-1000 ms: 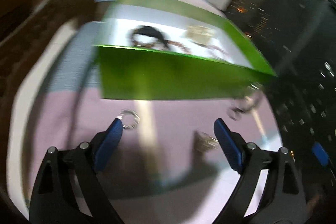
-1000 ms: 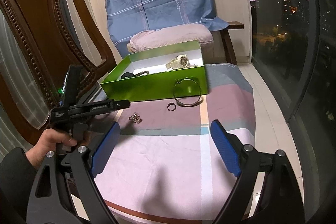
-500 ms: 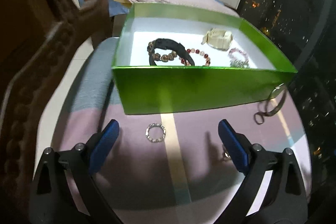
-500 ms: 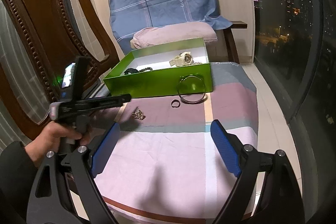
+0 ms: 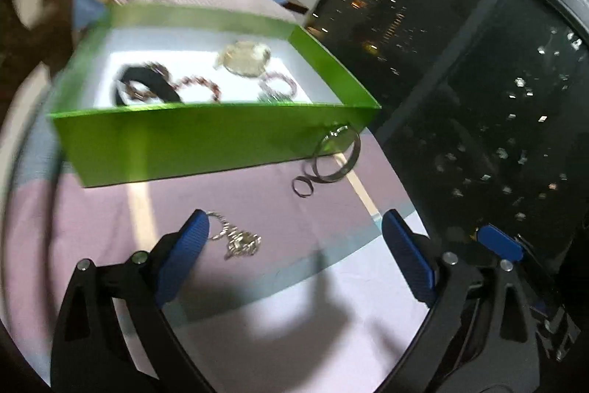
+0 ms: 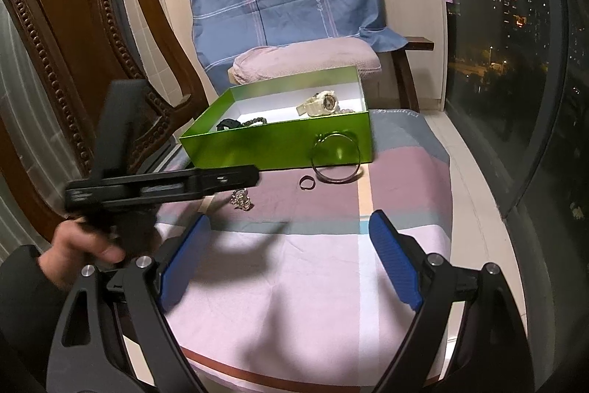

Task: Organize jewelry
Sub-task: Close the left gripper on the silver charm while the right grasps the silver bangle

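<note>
Chain (image 5: 239, 240) lies beside spread left tongs (image 5: 294, 238).

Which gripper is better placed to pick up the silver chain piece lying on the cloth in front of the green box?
Left. The left gripper has its jaws open with the silver chain piece right beside its left fingertip. The right gripper sits further back, over the pale part of the striped cloth.

Left view motion-blurred, fisheye-warped edges; soft shadows
</note>
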`<state>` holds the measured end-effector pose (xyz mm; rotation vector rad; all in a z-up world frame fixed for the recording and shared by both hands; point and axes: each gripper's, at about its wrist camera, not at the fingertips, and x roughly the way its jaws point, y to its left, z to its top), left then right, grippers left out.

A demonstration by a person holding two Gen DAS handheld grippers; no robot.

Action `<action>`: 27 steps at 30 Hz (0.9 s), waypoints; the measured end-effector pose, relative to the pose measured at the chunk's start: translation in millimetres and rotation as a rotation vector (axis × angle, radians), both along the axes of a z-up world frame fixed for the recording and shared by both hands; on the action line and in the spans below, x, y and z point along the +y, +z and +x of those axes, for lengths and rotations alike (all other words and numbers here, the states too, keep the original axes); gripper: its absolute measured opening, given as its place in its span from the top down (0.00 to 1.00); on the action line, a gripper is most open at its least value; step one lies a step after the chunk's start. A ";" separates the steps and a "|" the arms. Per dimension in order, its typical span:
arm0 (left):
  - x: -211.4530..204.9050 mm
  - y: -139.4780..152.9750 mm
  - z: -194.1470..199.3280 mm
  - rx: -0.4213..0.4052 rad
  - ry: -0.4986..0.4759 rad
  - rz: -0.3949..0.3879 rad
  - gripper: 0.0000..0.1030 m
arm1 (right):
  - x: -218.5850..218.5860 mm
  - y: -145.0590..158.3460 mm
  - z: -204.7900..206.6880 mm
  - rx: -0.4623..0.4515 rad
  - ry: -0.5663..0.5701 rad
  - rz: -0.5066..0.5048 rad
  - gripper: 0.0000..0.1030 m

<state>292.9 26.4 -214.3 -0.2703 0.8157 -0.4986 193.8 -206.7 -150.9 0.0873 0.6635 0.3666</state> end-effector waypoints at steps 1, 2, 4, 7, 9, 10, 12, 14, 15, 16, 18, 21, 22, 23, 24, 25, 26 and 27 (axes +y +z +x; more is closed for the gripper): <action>3.3 8.6 -11.3 -0.016 0.046 0.026 0.09 | -0.9 0.2 0.9 0.000 -0.003 0.000 0.16; 5.1 15.4 -19.7 -0.029 0.083 0.057 0.09 | -2.6 0.9 2.0 -0.001 -0.006 0.000 0.16; 5.2 31.0 -42.2 -0.077 0.197 0.215 0.05 | -5.7 1.7 4.2 -0.006 -0.015 -0.001 0.16; -3.5 44.7 -79.8 -0.176 0.307 0.396 0.04 | -11.2 2.0 8.4 -0.010 -0.034 -0.003 0.16; -6.0 43.2 -94.2 -0.184 0.365 0.439 0.04 | -14.0 2.3 10.3 -0.010 -0.047 -0.006 0.16; -11.7 38.4 -98.2 -0.175 0.369 0.449 0.04 | -14.6 2.5 11.0 -0.012 -0.051 -0.009 0.16; -21.2 29.0 -95.7 -0.144 0.386 0.486 0.04 | -14.4 2.6 10.8 -0.020 -0.059 -0.017 0.16; -21.9 19.1 -90.8 -0.098 0.372 0.458 0.04 | -13.6 2.8 11.1 -0.028 -0.064 -0.023 0.16; -24.8 14.4 -82.8 -0.078 0.373 0.448 0.04 | -11.8 1.0 12.4 -0.024 -0.063 -0.033 0.16; -23.4 12.1 -79.4 -0.064 0.382 0.433 0.04 | -9.6 -2.4 14.8 -0.014 -0.061 -0.046 0.16; -20.7 11.6 -74.1 -0.052 0.388 0.408 0.04 | -9.3 -5.3 16.5 -0.006 -0.066 -0.054 0.16; -27.0 6.3 -55.5 -0.043 0.399 0.417 0.04 | -10.0 -4.5 23.2 -0.010 -0.077 -0.059 0.16; -28.2 3.7 -48.2 -0.031 0.404 0.420 0.04 | -9.4 -4.4 27.9 -0.010 -0.082 -0.065 0.16; -29.6 0.6 -40.0 -0.020 0.406 0.416 0.04 | -8.1 -5.0 35.1 -0.006 -0.089 -0.073 0.16; -31.3 -2.4 -34.1 -0.014 0.409 0.418 0.04 | -6.5 -5.8 40.6 -0.002 -0.092 -0.079 0.16; -32.7 -5.9 -25.8 -0.008 0.416 0.431 0.04 | -4.0 -7.9 50.7 0.011 -0.095 -0.085 0.16; -33.3 -8.9 -19.3 0.002 0.419 0.438 0.04 | -2.8 -9.5 55.8 0.021 -0.095 -0.086 0.16; -33.3 -13.0 -10.6 0.017 0.424 0.439 0.04 | -1.4 -14.1 65.3 0.044 -0.098 -0.085 0.16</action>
